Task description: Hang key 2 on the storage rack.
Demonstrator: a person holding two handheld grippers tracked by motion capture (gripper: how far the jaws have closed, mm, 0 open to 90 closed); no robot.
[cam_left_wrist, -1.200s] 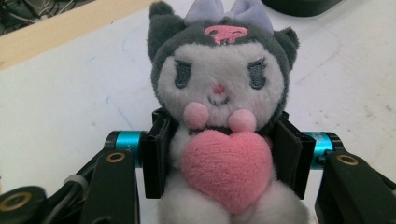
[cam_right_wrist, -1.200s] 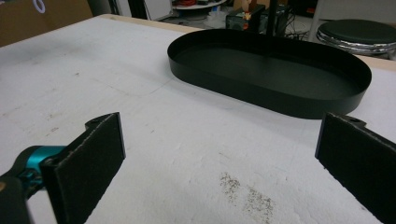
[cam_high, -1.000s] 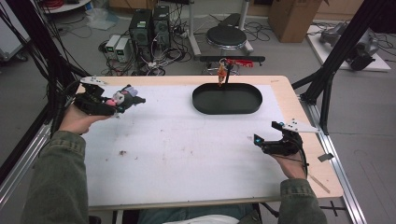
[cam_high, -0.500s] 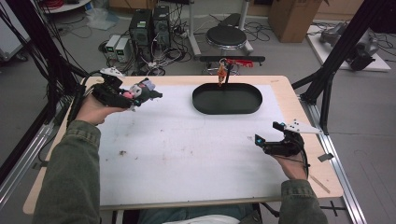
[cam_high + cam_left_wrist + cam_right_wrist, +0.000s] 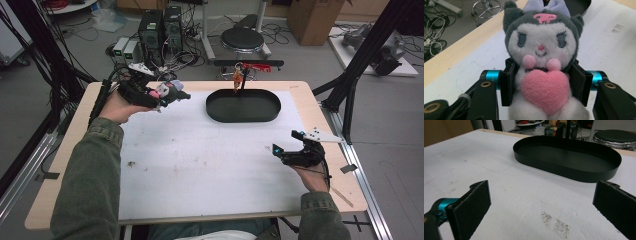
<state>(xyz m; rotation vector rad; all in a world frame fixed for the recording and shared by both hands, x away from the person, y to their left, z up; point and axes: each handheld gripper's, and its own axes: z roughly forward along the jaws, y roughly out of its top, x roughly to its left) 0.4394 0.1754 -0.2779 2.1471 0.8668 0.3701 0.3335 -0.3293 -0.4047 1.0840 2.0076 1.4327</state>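
Observation:
A grey and white plush toy (image 5: 541, 45) with a lilac bow holds a pink heart against its chest. My left gripper (image 5: 541, 85) is shut on its body, one pad on each side. In the high view the left gripper (image 5: 172, 97) carries the plush toy (image 5: 167, 91) above the table's far left, some way left of the black oval tray (image 5: 243, 119). The tray (image 5: 564, 171) has nothing in it. My right gripper (image 5: 285, 141) rests low at the table's right side. Its jaws stand wide apart in the right gripper view (image 5: 541, 202), open and holding nothing.
A white mat (image 5: 210, 160) covers most of the wooden table, with a few dirt smudges (image 5: 555, 222). A small stand with an orange item (image 5: 238, 76) rises just behind the tray. A black frame post (image 5: 350, 85) leans by the table's right edge.
My left gripper has carried the plush toy to the right along the back of the table, closer to the tray. The right gripper has hardly moved.

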